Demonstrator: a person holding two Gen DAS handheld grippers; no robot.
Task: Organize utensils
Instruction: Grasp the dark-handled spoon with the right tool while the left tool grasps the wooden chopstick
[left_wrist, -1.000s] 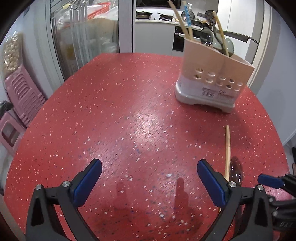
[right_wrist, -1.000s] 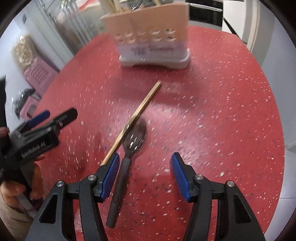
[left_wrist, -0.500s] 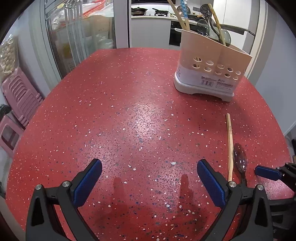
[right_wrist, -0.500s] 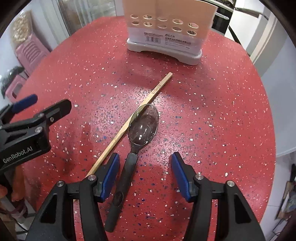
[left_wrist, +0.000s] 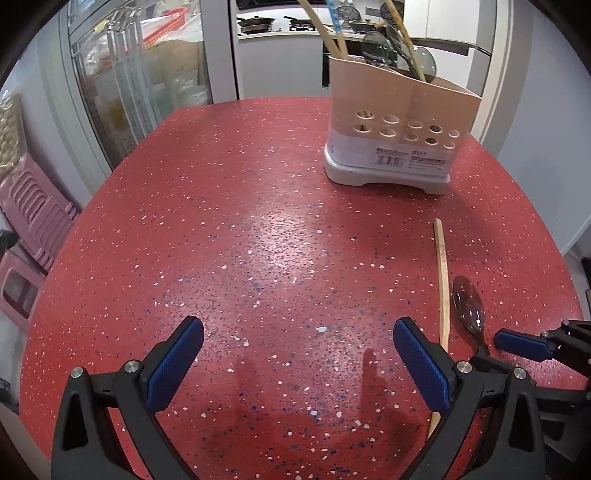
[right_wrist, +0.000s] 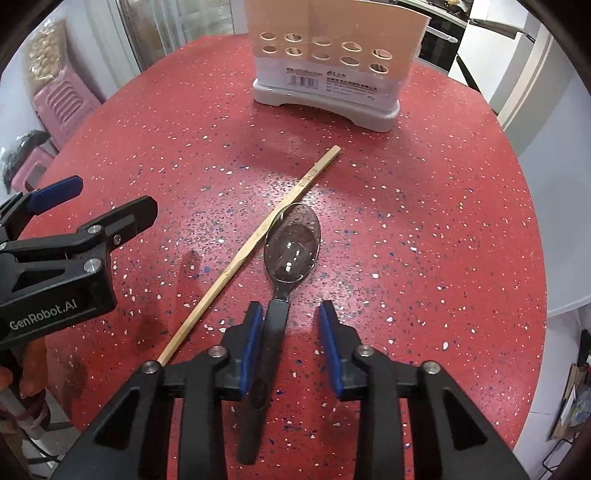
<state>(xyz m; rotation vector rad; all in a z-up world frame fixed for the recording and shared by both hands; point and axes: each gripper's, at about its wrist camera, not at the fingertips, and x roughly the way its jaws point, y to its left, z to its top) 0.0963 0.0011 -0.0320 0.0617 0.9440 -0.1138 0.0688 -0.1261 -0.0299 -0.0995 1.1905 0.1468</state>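
Between the blue pads of the right claw lies the black handle of a spoon, flat on the red speckled desk. The jaws stand partly open, narrower than the left claw's. The left pad sits right against the handle's side, though firm contact cannot be told, and the right pad stands clear of the handle with bare desk between. The handle runs back under the claw body, and the spoon's clear dark bowl points forward, facing up, just ahead of the fingertips.

Just beside the spoon's bowl, on its left, lies a single wooden chopstick. It slants from near the right claw's left arm up toward the holder, and its edge seems to touch the rim of the bowl.

Farther out, at the far side of the desk, stands a beige utensil holder with round holes in its wall, on a pale grey base. In the left wrist view it already carries chopsticks and dark-headed utensils standing upright.

The left claw hovers with its jaws wide apart, holding nothing, only bare desk between its pads. It is to the left of the chopstick, near it but apart.

Off the desk's left edge sit pink plastic stools, and a glass-fronted cabinet stands behind.
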